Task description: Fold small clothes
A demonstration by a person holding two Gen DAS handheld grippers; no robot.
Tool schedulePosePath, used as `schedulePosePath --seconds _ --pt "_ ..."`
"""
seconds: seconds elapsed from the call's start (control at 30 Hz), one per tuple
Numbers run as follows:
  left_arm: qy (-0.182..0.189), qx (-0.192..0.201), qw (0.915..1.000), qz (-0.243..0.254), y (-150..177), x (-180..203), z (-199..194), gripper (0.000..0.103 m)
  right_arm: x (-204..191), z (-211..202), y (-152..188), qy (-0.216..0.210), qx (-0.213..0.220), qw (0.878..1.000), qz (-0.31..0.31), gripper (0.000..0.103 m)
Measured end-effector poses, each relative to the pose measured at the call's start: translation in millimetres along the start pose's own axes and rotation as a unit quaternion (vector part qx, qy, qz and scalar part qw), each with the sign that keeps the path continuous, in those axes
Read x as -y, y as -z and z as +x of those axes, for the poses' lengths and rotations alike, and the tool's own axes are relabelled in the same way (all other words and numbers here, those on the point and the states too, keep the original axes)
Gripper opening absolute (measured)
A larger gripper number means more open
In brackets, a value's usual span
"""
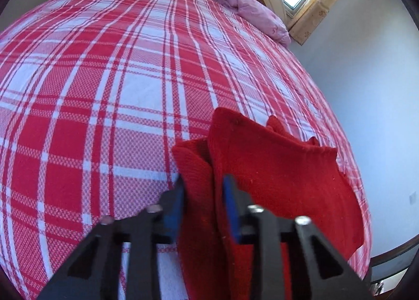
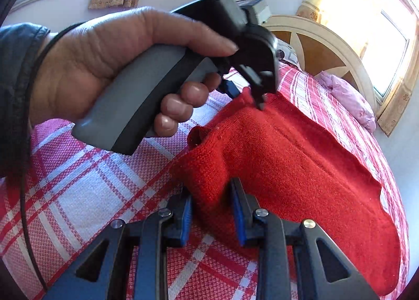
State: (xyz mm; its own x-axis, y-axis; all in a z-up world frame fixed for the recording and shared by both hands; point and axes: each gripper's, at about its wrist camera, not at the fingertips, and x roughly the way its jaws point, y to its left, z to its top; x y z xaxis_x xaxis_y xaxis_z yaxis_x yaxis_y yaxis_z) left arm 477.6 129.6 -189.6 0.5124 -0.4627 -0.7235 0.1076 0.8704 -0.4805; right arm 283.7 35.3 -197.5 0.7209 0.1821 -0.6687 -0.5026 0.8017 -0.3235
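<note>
A small red knitted garment (image 2: 301, 169), of coarse fuzzy wool, lies on a bed covered by a red-and-white plaid sheet (image 2: 86, 195), partly lifted off it. The right gripper (image 2: 212, 211) pinches a bunched fold of its near edge between blue pads. The left gripper (image 1: 203, 196), held in a person's hand (image 2: 110, 64), clamps another raised edge, so the knit hangs in folds between the two. A pink pillow (image 1: 258, 16) sits near the headboard (image 2: 322, 46).
</note>
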Motion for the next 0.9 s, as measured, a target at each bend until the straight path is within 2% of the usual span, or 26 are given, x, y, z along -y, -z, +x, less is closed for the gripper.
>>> schedulePosePath --seconds 0.03,0.2,0.37,0.57,0.67,0.73,0.9 --pt "0.003 0.0 1.0 -0.007 0 -3 0 0.015 1 -1 1 -0.002 0.003 1.0 0.003 0.019" --pt "-0.01 0.001 0.9996 -0.027 -3 -3 1 0.015 9 0 2 -0.019 0.007 1.0 0.022 0.017" --pt "-0.02 0.008 0.9997 -0.009 -3 4 1 0.013 10 0 2 -0.023 0.012 0.999 0.027 0.013" --pt "-0.011 0.03 0.9994 -0.01 -10 13 -14 0.011 27 -16 4 -0.041 0.047 0.996 0.064 0.012" --pt "0.005 0.041 0.9991 -0.014 -16 24 -23 0.011 50 -28 6 -0.078 0.061 0.988 0.121 0.012" --pt "0.014 0.047 0.9988 -0.008 -19 35 -27 0.011 71 -36 10 -0.105 0.07 0.978 0.169 0.011" --pt "0.032 0.065 0.9973 0.012 -29 70 -33 0.011 106 -59 19 -0.108 0.102 0.965 0.217 0.011"
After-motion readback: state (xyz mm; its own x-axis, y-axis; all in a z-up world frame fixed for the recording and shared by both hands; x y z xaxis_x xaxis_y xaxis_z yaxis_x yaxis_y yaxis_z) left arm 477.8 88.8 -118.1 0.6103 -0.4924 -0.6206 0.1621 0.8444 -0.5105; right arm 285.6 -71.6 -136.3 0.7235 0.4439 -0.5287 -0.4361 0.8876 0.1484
